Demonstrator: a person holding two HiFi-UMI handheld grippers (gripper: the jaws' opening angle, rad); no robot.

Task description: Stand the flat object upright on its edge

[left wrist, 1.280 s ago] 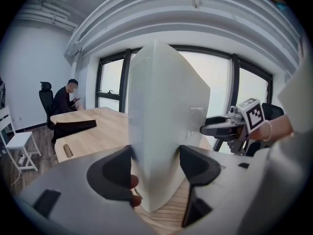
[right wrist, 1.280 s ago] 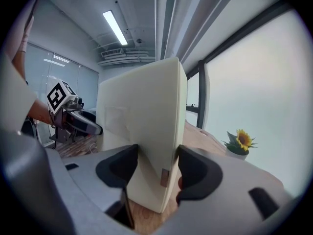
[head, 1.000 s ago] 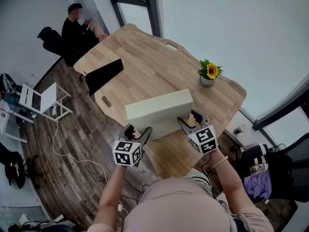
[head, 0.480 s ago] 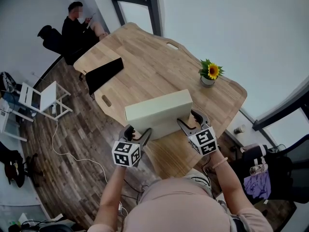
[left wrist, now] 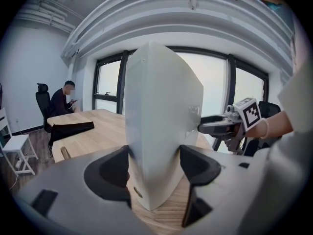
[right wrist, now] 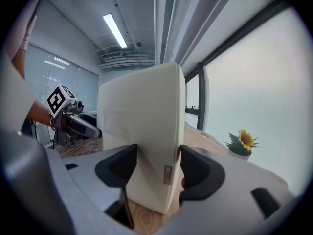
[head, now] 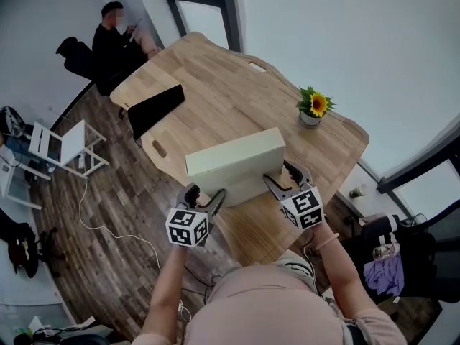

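A flat white box (head: 233, 160) stands upright on its long edge on the wooden table (head: 215, 85), near the front edge. My left gripper (head: 205, 192) holds its left end, with a jaw pressed to each broad face. My right gripper (head: 279, 175) clamps the right end the same way. In the left gripper view the box (left wrist: 161, 131) rises between the jaws of the left gripper (left wrist: 154, 165), and the right gripper shows beyond it. In the right gripper view the box (right wrist: 142, 131) fills the gap of the right gripper (right wrist: 157, 168).
A potted sunflower (head: 312, 110) stands at the table's right edge behind the box. A black flat item (head: 154, 110) lies at the table's left edge. A person (head: 115, 38) sits beyond the far corner, and a white stool (head: 68, 146) stands on the floor to the left.
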